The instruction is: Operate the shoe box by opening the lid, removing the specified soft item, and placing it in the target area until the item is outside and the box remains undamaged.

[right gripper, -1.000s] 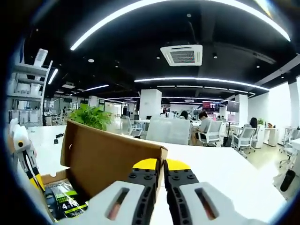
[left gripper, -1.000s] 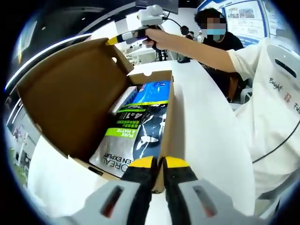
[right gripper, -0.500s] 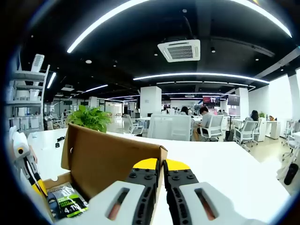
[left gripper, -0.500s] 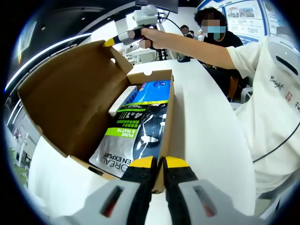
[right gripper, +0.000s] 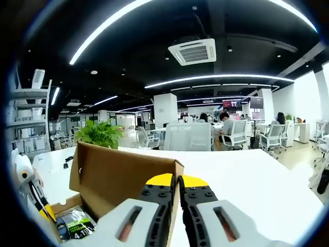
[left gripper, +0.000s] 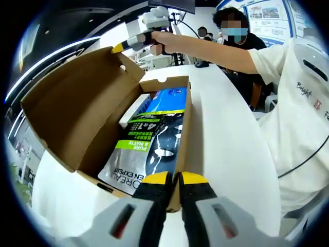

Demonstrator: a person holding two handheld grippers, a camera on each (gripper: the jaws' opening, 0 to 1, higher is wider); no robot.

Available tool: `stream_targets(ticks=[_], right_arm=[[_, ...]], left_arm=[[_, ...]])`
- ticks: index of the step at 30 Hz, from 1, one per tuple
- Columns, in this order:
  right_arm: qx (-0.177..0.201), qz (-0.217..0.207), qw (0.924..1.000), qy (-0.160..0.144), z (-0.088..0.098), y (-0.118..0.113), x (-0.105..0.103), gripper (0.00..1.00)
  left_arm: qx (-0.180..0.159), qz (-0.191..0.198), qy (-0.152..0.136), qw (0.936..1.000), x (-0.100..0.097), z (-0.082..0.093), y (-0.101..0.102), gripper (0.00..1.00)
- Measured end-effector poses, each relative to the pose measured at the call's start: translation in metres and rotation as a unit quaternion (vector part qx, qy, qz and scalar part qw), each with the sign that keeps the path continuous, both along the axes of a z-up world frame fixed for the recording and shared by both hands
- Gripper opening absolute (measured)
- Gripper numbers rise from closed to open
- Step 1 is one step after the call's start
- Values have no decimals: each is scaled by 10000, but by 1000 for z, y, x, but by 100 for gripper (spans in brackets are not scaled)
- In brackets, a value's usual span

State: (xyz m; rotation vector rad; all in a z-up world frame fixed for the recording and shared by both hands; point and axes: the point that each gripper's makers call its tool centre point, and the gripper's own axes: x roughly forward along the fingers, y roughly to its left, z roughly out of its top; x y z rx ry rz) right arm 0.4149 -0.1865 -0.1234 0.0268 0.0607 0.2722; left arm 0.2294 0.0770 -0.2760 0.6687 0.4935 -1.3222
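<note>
Standing open on the white bench (left gripper: pixel 226 134), the shoe box (left gripper: pixel 182 128) has its lid (left gripper: pixel 77 103) raised at the left. The lid has swung slightly further back than a second ago. The soft pouch (left gripper: pixel 154 139), printed blue, green and black, lies flat inside the box, unmoved. The left gripper (left gripper: pixel 174 177) stays closed on the box's near wall, yellow tips pinching the cardboard edge. The right gripper (left gripper: pixel 119 47), at the top of the left gripper view, is clamped on the lid's free edge. In the right gripper view, the lid (right gripper: pixel 123 177) sits lower against the office than before, and the right gripper (right gripper: pixel 174 179) is shut on it.
</note>
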Motion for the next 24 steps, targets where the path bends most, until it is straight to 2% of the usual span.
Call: stream_targets(ticks=[8,24], right_arm=[[-98,-96,9997,224,-5,-1,10,1],[-277,-176,9978,574,-19,-2,30,1]], left_arm=[[123,-15,-153,9998,-1,-2,0,8],[169,-103,-142,9997,-1,-7,-3,8]])
